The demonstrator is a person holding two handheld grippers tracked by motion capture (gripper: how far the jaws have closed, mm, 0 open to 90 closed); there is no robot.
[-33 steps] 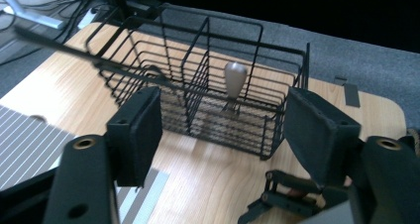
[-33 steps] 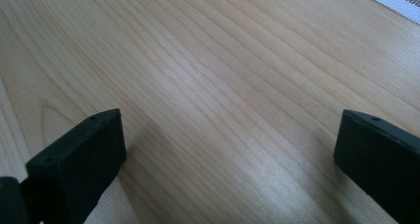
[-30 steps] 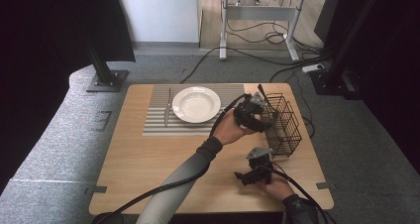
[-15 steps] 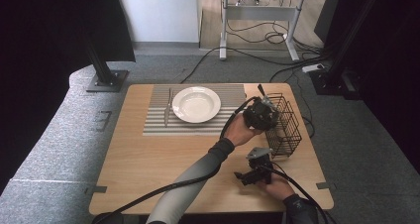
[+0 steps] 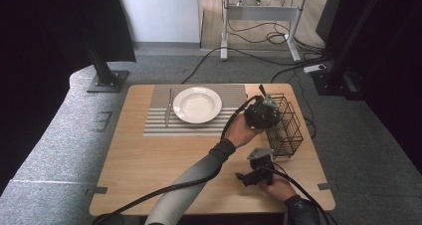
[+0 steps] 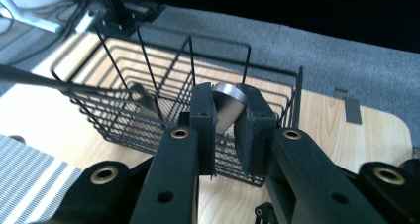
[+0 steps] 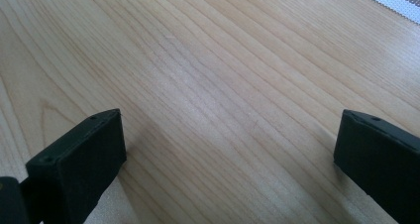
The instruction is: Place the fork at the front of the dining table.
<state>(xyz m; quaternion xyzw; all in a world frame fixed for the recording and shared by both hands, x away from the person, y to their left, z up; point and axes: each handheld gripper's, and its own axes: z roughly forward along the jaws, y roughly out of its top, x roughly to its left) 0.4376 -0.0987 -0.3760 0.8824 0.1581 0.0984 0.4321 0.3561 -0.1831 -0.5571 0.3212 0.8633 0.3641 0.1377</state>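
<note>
High view: left gripper (image 5: 263,110) has moved closer over the wire basket (image 5: 284,125) at the table's (image 5: 149,165) right edge; its tips are hidden.
Left gripper view: jaws pinch a metal utensil end (image 6: 227,105).
Right gripper view: right gripper (image 7: 228,154), jaws spread, over bare wood.

- The left gripper (image 6: 225,116) clamps a shiny metal utensil end (image 6: 229,105) between its jaws.
- A black wire basket (image 6: 148,92) stands just beyond, on the wooden table (image 6: 346,135).
</note>
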